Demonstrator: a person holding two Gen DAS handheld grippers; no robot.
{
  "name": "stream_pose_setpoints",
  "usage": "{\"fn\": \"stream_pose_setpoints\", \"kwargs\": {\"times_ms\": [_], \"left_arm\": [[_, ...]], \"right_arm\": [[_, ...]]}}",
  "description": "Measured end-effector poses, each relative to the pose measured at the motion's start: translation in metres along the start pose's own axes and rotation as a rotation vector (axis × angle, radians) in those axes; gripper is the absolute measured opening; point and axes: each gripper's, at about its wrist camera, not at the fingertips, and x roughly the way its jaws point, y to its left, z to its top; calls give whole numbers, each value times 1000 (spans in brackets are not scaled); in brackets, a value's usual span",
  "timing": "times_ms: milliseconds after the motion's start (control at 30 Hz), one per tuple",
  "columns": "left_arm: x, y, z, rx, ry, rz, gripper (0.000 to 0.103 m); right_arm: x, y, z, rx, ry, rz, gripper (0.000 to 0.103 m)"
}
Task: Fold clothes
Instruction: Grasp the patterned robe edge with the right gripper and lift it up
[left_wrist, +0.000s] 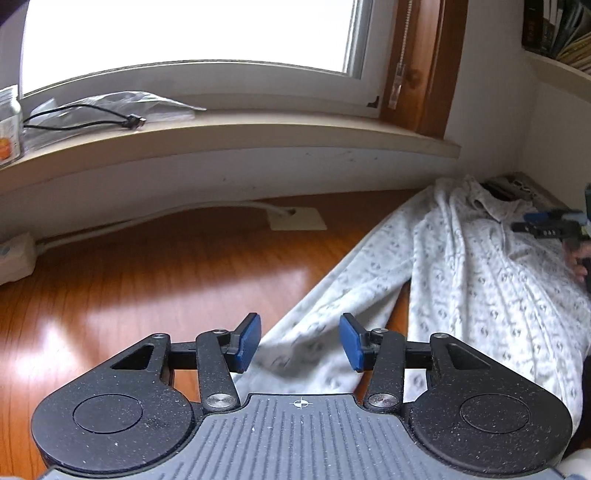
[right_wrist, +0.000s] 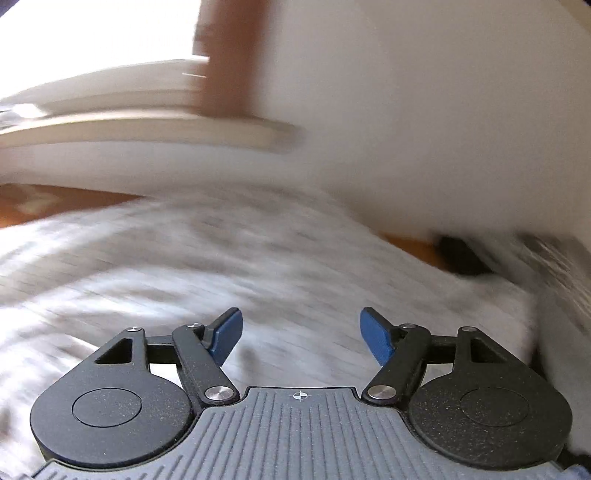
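**Garment spread on floor, folding not yet begun**

Garment (left_wrist: 461, 266): white, small grey print, lying loosely on wooden floor (left_wrist: 147, 273) below windowsill (left_wrist: 240, 136), close to wall corner. One long part (left_wrist: 332, 314), a sleeve or a leg, stretched away from the main body; collar end bunched toward the corner. No crisp fold or squared edge visible anywhere; cloth rumpled, only roughly laid out.

Left gripper (left_wrist: 300, 341): released, blue pads (left_wrist: 247, 343) apart, nothing between them; positioned above the lower end of the long part, contact with cloth not evident.

Right gripper (right_wrist: 301, 334): likewise released, pads wide apart and empty, hovering over the main body of the garment (right_wrist: 258, 266); view heavily blurred, so exact spot on the cloth not discernible. Same gripper (left_wrist: 550, 223) seen from the left camera at the far right, above the collar end.

Progress, as a judgement: at or near the start. Still to do: grasping an edge or the long part, bringing it across the body, flattening, then further folds to a compact stack. Other clothes, if any, not in view.
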Motion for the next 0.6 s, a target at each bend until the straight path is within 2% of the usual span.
{"fn": "stream_pose_setpoints", "kwargs": {"times_ms": [133,233,300,400,533,600], "left_arm": [[-10,0,-9,-12,-7,-13,48],[-20,-4,-17,-5,-4,-26,43],[-27,-7,-23,7,1,-33,40],[-35,-13,-33,15,9,-53,38],[-45,-21,-42,30,12,-77,38],[-49,-25,-44,34,13,-94,38]], "right_arm": [[10,78,32,-77,-9,213,70],[17,139,50,-130,-7,367,70],[21,178,58,-160,3,473,69],[24,224,64,-210,46,587,68],[26,261,64,-296,77,668,68],[30,272,67,-326,89,670,64]]}}
